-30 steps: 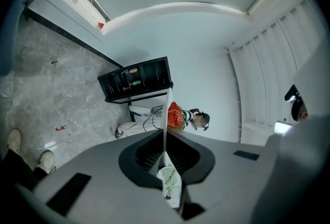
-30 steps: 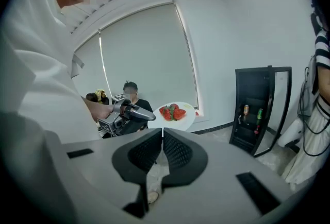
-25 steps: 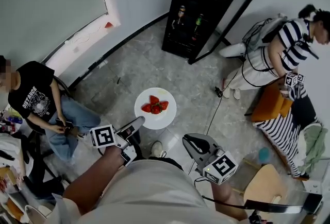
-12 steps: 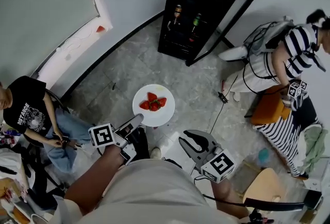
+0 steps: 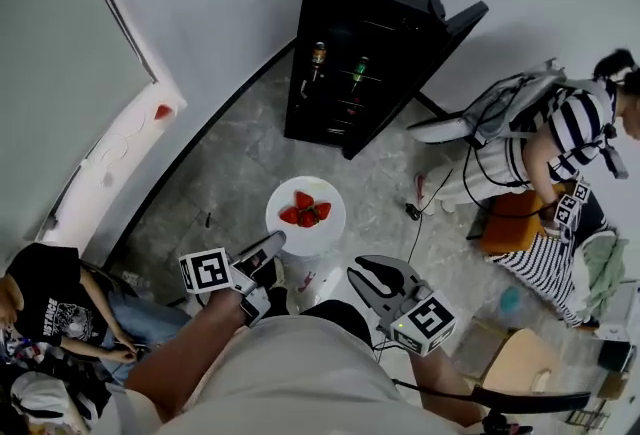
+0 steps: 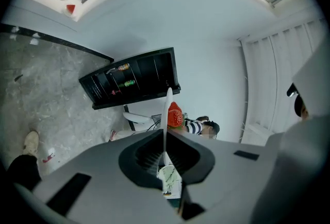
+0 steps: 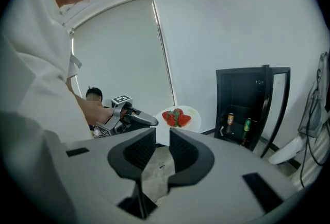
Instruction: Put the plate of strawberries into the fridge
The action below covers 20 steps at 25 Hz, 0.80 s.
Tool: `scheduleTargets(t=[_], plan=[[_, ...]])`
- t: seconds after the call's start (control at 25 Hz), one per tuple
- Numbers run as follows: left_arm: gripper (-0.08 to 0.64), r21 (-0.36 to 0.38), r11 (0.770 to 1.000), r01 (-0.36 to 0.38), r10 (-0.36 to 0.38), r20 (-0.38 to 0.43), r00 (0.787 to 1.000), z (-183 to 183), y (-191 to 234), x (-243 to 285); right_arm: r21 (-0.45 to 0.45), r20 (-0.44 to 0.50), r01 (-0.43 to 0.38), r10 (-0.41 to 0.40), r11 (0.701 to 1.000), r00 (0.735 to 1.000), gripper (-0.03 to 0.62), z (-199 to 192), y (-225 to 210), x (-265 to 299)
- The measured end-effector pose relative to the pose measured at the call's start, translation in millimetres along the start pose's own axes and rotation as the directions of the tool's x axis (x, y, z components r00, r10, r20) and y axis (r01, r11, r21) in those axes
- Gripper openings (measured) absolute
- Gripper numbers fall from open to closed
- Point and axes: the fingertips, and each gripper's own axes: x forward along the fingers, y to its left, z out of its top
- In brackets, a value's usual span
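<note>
A white plate [image 5: 329, 229] carries several red strawberries [image 5: 305, 212]. My left gripper [image 5: 272, 245] is shut on the plate's near rim and holds it above the grey floor. In the left gripper view the plate [image 6: 167, 109] stands edge-on between the jaws of that gripper [image 6: 165, 155], with a strawberry [image 6: 175, 116] beside it. Ahead stands the black fridge [image 5: 365, 33], its door [image 5: 447, 51] swung open to the right, with bottles [image 5: 318, 56] on a shelf. My right gripper [image 5: 376, 275] hangs open and empty, right of the plate. Its own view shows the plate [image 7: 194, 121] and fridge [image 7: 251, 109] beyond its jaws [image 7: 162, 149].
A person in striped clothes [image 5: 560, 128] bends over an orange stool [image 5: 508, 215] at the right. A cable [image 5: 413, 213] lies on the floor near the fridge door. A seated person in a black shirt [image 5: 48, 315] is at the lower left. A wooden chair [image 5: 520, 363] stands at the lower right.
The view has moved closer to the fridge, which now sits more to the left. The plate stays in my left gripper. The seated person has slid toward the lower left corner.
</note>
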Motion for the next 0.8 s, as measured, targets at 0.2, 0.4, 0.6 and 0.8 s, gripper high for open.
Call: scheduleTargets(t=[0.2, 0.4, 0.6, 0.8], plan=[[0.025, 0.008, 1.000, 0.015, -0.014, -0.032, 0.999, 65.9, 14.7, 49.6, 0.025, -0.003, 0.060, -0.060, 0.998, 0.998, 0.091, 23.1, -50.7, 35.2], [0.025, -0.003, 1.000, 0.014, -0.014, -0.003, 1.000, 97.4, 26.4, 81.7, 0.011, -0.005, 0.060, -0.060, 0.998, 0.998, 0.091, 33.6, -75.5, 50.3], [0.025, -0.029, 0.999, -0.030, 0.032, 0.044, 0.999, 140.3, 47.6, 146.0, -0.013, -0.004, 0.014, -0.014, 1.000, 1.000, 0.091, 46.3, -141.5, 70.3], [0.025, -0.050, 0.997, -0.053, 0.058, 0.099, 0.993, 184.5, 68.0, 218.6, -0.027, -0.007, -0.033, 0.033, 0.999, 0.999, 0.091, 59.5, -221.4, 85.0]])
